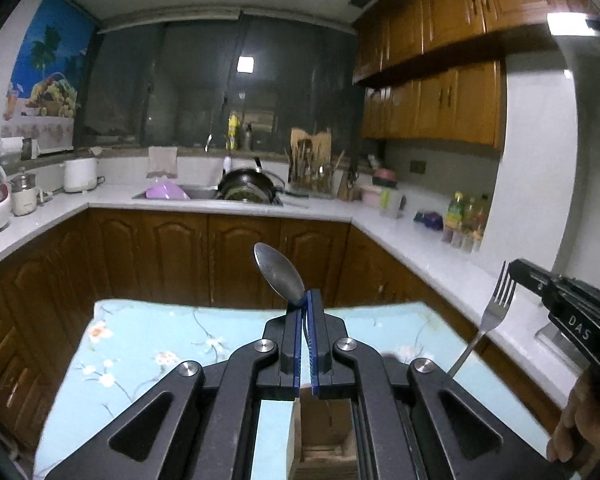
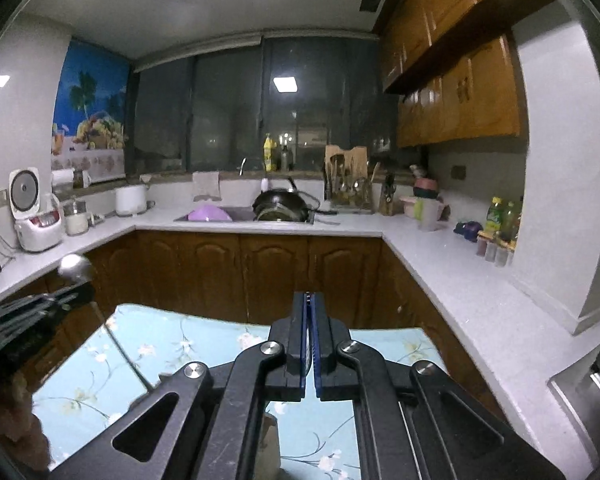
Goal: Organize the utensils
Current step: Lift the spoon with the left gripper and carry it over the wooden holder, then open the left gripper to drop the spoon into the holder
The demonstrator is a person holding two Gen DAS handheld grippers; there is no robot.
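Black tool (image 1: 307,296), blue pads (image 1: 298,340), silver screws

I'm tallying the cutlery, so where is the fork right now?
In the left wrist view the fork stands at the right, tines up, beside the right gripper, above the floral tablecloth.

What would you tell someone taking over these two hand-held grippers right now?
Left hand-held gripper: shut on the spoon, bowl up, above the table.
Right hand-held gripper: shut. The fork has its tines at the tip and its handle slanting down; whether it is gripped is unclear.
Done: nothing visibly sorted.
Left: put spoon and fork away. A wooden box below may be their holder.
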